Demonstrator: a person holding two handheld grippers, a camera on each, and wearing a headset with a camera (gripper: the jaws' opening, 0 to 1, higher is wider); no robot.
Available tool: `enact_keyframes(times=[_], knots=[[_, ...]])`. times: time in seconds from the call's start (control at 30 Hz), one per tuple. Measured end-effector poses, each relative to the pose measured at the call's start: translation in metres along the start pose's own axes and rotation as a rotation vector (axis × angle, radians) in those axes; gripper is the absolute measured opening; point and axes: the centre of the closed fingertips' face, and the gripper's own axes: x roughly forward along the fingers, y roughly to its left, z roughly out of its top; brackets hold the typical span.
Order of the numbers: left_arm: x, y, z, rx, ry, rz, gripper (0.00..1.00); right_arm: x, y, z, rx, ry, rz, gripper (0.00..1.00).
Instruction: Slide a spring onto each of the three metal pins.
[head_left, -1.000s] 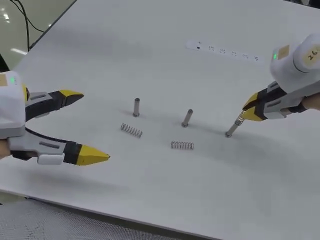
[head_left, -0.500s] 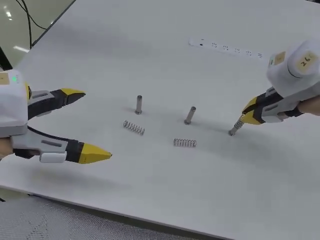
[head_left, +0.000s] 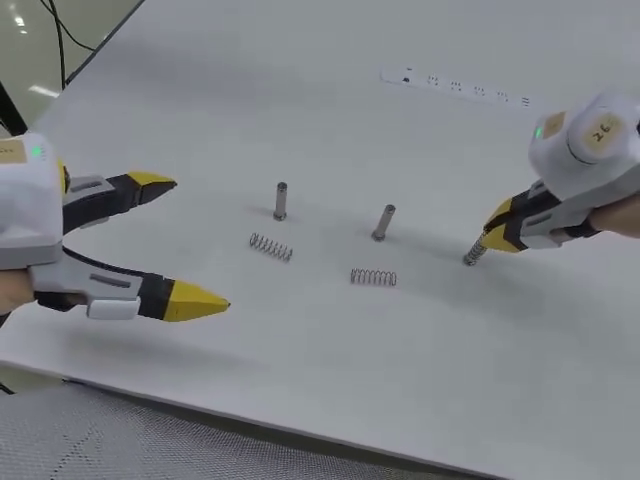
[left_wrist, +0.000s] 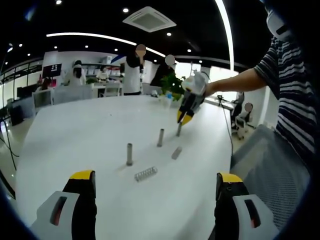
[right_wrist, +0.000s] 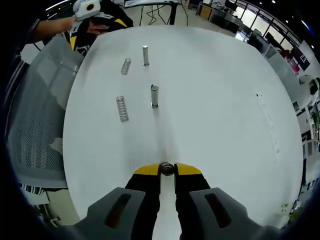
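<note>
Three metal pins stand on the white table (head_left: 300, 90): a left pin (head_left: 280, 200), a middle pin (head_left: 384, 222) and a right pin (head_left: 472, 255). My right gripper (head_left: 495, 228) is shut on a spring (right_wrist: 166, 169) that sits over the right pin's top. Two loose springs lie flat, one (head_left: 271, 247) in front of the left pin, the other (head_left: 373, 277) in front of the middle pin. My left gripper (head_left: 185, 240) hovers wide open at the left, holding nothing. From the left gripper view, the nearest spring (left_wrist: 145, 173) lies just ahead of its jaws.
A white power strip (head_left: 465, 88) lies at the table's far right. The front table edge runs below the grippers, with a grey mesh chair (head_left: 150, 440) under it. Several people stand beyond the table (left_wrist: 75, 135) in the left gripper view.
My right gripper has moved lower along the right pin, so less of the pin shows beneath it. The left gripper stays open at about the same place.
</note>
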Motion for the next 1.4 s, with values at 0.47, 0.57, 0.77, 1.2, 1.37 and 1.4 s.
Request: enact_keyframes(times=[0.47, 0.57, 0.77, 1.2, 1.37, 1.4], knots=[[0.001, 0.001, 0.003, -0.010, -0.008, -0.002, 0.97, 0.007, -0.001, -0.002, -0.014, -0.004, -0.020, 0.08], [0.001, 0.001, 0.003, -0.008, -0.007, -0.003, 0.97, 0.007, 0.000, -0.001, -0.018, -0.013, -0.015, 0.09], [0.001, 0.001, 0.004, -0.007, -0.009, -0.002, 0.97, 0.004, 0.001, 0.002, 0.006, -0.038, -0.015, 0.13], [0.001, -0.002, 0.008, -0.003, -0.010, -0.005, 0.97, -0.009, -0.002, 0.002, 0.066, -0.099, -0.046, 0.16], [0.001, -0.003, 0.010, -0.001, -0.013, -0.004, 0.97, -0.015, -0.003, 0.003, 0.114, -0.151, -0.062, 0.16], [0.001, -0.003, 0.010, 0.000, -0.013, -0.004, 0.97, -0.016, -0.003, 0.003, 0.119, -0.159, -0.066, 0.16]])
